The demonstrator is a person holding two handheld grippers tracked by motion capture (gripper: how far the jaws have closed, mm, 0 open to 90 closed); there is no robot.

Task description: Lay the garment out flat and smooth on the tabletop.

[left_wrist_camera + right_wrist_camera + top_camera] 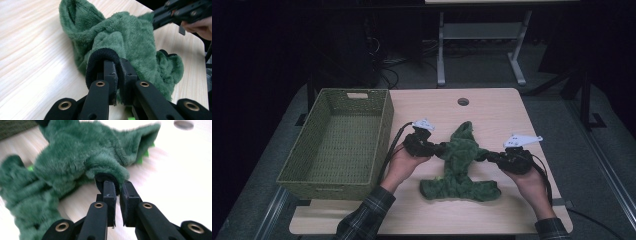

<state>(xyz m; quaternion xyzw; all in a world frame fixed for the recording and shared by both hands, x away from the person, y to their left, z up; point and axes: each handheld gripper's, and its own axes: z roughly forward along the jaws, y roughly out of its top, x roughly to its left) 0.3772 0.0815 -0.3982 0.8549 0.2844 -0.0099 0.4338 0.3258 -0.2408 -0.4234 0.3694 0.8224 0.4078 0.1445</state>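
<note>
Lying near the middle of the wooden table (492,107), somewhat toward the near edge: a green plush garment (461,165), fuzzy, with black ribbed cuffs at the sleeve ends. Spreading out toward the near edge with its lower part, pointing toward the far edge with its upper part, sleeves stretching out to either side.

Clamping on the black cuff (101,58) of one sleeve: the left gripper (438,148), jaws nearly together with the cuff and plush pinched between them, as seen in the left gripper view (117,72). Gripping the tool from below, a left hand (404,162) in a plaid sleeve.

Clamping on the dark cuff (106,177) of the other sleeve: the right gripper (484,157), jaws drawn close with the sleeve end caught between them, clear in the right gripper view (118,192). Holding it, a right hand (527,182), cable trailing toward the near right corner.

Sitting along the left edge of the table, just beside the left gripper's cable: a green woven basket (382,135), rectangular, with a cut-out handle in its far wall.

Showing near the far edge: a round cable hole (463,102).
</note>
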